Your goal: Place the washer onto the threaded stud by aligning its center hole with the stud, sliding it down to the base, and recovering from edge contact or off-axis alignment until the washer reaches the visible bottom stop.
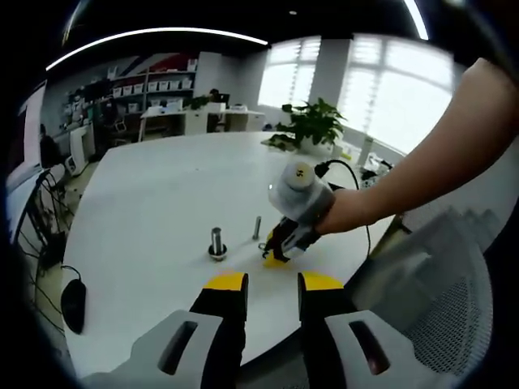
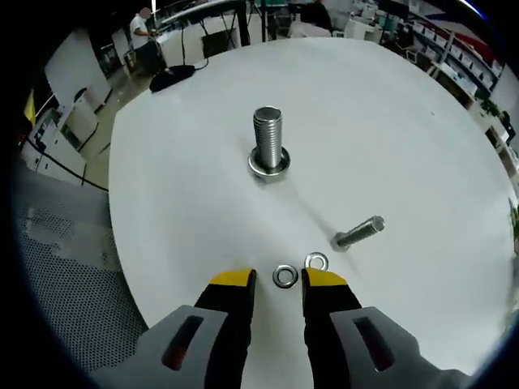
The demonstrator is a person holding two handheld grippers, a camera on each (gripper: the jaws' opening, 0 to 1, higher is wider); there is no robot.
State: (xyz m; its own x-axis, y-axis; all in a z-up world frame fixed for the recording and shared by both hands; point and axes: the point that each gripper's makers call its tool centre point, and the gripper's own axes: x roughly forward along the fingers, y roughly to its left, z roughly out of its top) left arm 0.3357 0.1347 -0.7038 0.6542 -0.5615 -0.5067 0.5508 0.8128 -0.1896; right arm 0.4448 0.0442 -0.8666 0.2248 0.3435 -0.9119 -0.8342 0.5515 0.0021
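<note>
Right gripper view: the right gripper (image 2: 280,279) is seen low over the white table (image 2: 422,130), jaws parted narrowly with nothing clamped. A washer (image 2: 285,276) lies flat on the table right in the gap between the yellow tips, touching neither as far as can be told. A second washer (image 2: 316,261) is seen just beyond the right-hand tip, close beside the first. Further out and to the right a loose bolt (image 2: 358,233) lies on its side. Beyond that, straight ahead, the threaded stud (image 2: 268,143) stands upright with a washer-like ring already at its base. A black mouse (image 2: 170,77) sits near the far table edge.

Left gripper view: the left gripper (image 1: 272,284) is held back from the table edge, jaws parted narrowly, empty. Ahead of it the stud (image 1: 216,241) is seen small, upright. To the right of the stud the right gripper (image 1: 277,253) is seen tip-down on the table, held by a hand (image 1: 345,212); its washer cannot be made out here. The loose bolt (image 1: 256,227) lies just beyond. A potted plant (image 1: 312,123) sits at the far edge.
</note>
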